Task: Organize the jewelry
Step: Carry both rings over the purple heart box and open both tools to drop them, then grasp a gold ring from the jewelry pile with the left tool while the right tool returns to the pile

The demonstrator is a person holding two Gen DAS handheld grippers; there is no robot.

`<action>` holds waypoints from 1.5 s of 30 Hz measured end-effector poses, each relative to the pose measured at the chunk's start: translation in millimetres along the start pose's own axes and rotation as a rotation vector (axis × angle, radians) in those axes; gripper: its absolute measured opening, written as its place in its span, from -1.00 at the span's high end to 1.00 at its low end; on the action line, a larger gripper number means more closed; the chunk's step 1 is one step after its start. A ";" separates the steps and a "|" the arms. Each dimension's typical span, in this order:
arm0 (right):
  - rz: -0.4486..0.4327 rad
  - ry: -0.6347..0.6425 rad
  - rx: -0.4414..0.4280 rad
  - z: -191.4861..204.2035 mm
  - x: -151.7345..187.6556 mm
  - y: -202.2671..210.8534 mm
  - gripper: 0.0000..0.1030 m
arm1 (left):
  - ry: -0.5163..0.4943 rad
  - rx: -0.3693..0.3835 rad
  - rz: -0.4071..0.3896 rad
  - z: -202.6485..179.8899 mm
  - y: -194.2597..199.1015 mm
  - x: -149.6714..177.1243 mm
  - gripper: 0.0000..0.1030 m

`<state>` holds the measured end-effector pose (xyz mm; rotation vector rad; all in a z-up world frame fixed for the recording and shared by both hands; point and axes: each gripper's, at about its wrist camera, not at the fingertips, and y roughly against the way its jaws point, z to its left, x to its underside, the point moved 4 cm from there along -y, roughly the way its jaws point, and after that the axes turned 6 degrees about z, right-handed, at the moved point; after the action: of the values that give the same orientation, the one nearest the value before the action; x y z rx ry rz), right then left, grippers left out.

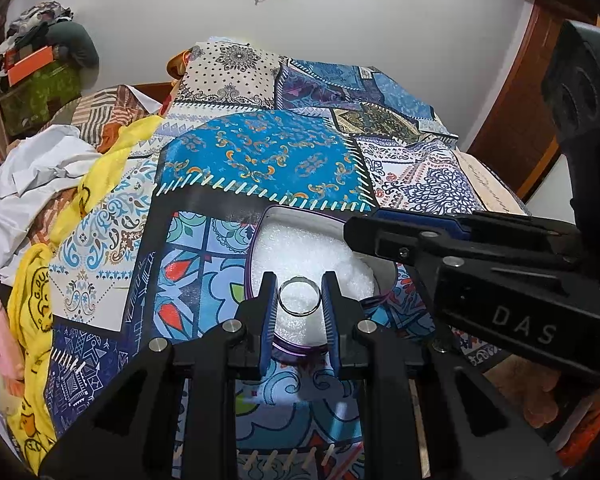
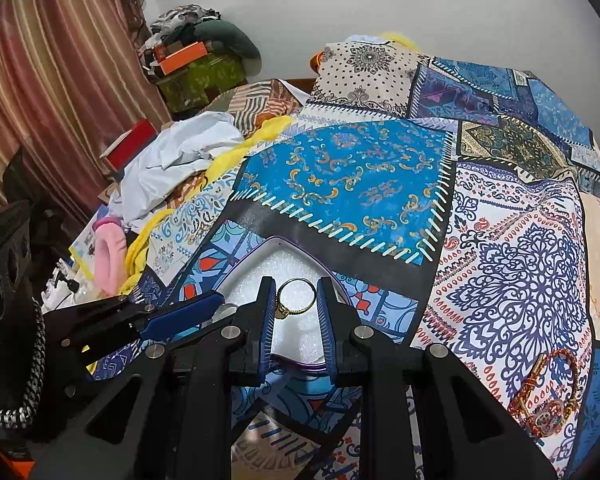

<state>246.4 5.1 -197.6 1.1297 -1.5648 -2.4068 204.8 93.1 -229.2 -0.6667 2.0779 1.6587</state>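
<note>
Left wrist view: left gripper grips a plain silver band ring across its width, hoop facing the lens, directly over the white foam of the purple-rimmed open box at frame centre. Right gripper pinches a gold ring with a stone setting above the same foam; both equally near, drop is straight down. Only the right wrist view shows the red beaded bracelet on the patchwork bedspread, lower right.

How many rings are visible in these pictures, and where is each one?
2. A silver ring is held in the left gripper, and a gold ring in the right gripper; both are above the white-lined box. Others may be hidden.
</note>
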 end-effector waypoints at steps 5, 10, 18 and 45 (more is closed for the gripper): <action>-0.006 0.009 0.009 1.8 -1.2 1.3 0.63 | -0.020 -0.013 -0.002 -2.8 1.5 -0.2 0.59; -0.022 0.000 0.026 0.7 -1.5 9.2 0.52 | -0.021 -0.024 0.008 -4.8 4.4 -0.7 0.59; -0.112 0.004 0.072 -4.2 -4.4 48.8 0.36 | -0.032 -0.045 -0.031 -16.7 26.9 -9.2 0.59; -0.361 -0.088 0.228 -68.5 36.8 179.9 0.11 | -0.129 -0.037 -0.186 -119.5 103.0 -29.5 0.16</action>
<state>201.7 -150.1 -86.5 1.4815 -1.8418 -2.5743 166.3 -1.1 -105.2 -0.7213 1.8403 1.5950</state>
